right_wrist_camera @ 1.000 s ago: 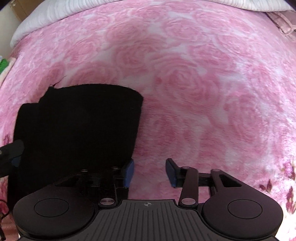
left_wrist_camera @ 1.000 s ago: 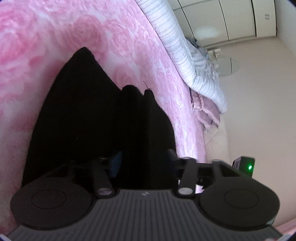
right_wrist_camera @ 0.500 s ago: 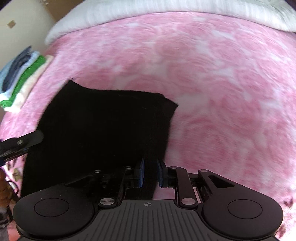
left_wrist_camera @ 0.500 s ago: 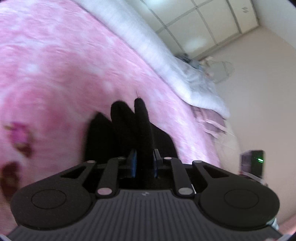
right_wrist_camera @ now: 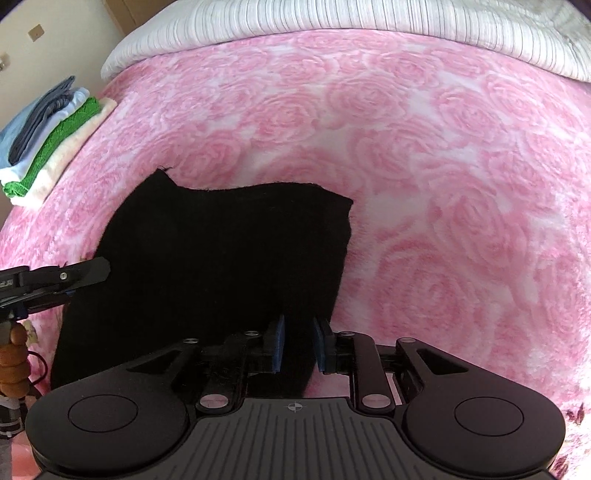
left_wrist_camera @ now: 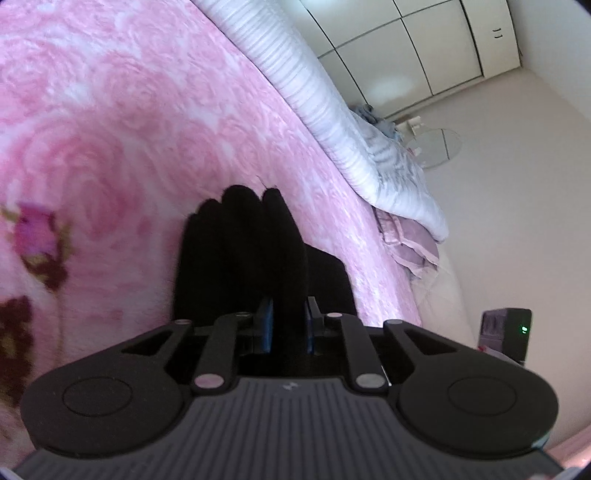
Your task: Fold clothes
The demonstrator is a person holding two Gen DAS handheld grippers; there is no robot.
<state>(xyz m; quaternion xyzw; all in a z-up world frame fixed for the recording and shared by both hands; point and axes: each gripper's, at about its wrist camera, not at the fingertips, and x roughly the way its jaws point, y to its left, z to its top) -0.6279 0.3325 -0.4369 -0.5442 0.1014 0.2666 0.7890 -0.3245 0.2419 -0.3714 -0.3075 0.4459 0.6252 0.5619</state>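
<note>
A black garment (right_wrist_camera: 221,258) lies partly lifted over the pink rose blanket (right_wrist_camera: 424,166). My right gripper (right_wrist_camera: 298,345) is shut on its near right edge. My left gripper (left_wrist_camera: 289,325) is shut on a bunched fold of the same black garment (left_wrist_camera: 255,243), which rises in ridges in front of the fingers. The left gripper also shows in the right wrist view (right_wrist_camera: 86,273) at the garment's left edge. The cloth between the pads is too dark to make out layers.
A stack of folded clothes (right_wrist_camera: 48,136), grey, white, green and cream, sits at the blanket's far left edge. A striped white duvet (right_wrist_camera: 351,22) lies along the far side. The bed edge and a small device with a green light (left_wrist_camera: 506,332) are at the right.
Both grippers closed from open onto the black garment's edges and lifted it; the cloth now spreads wider and higher. Both views tilted up towards the far side of the bed.
</note>
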